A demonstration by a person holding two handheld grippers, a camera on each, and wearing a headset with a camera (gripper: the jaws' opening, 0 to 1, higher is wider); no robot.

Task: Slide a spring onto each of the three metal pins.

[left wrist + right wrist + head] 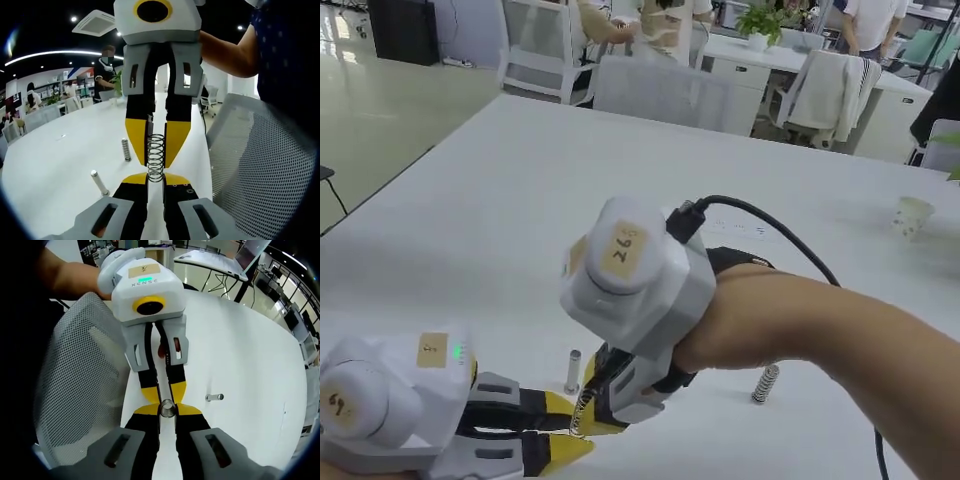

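Fingers [135, 178] of my left gripper [155, 179] pinched on spring [156, 150], right gripper [168, 410] pinching it too, pin [573, 372] upright on worktop [520, 200] near

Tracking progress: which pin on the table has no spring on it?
The smooth bare pin just beside the right tongs. The other pin, farther right in the head view, is wrapped in coils.
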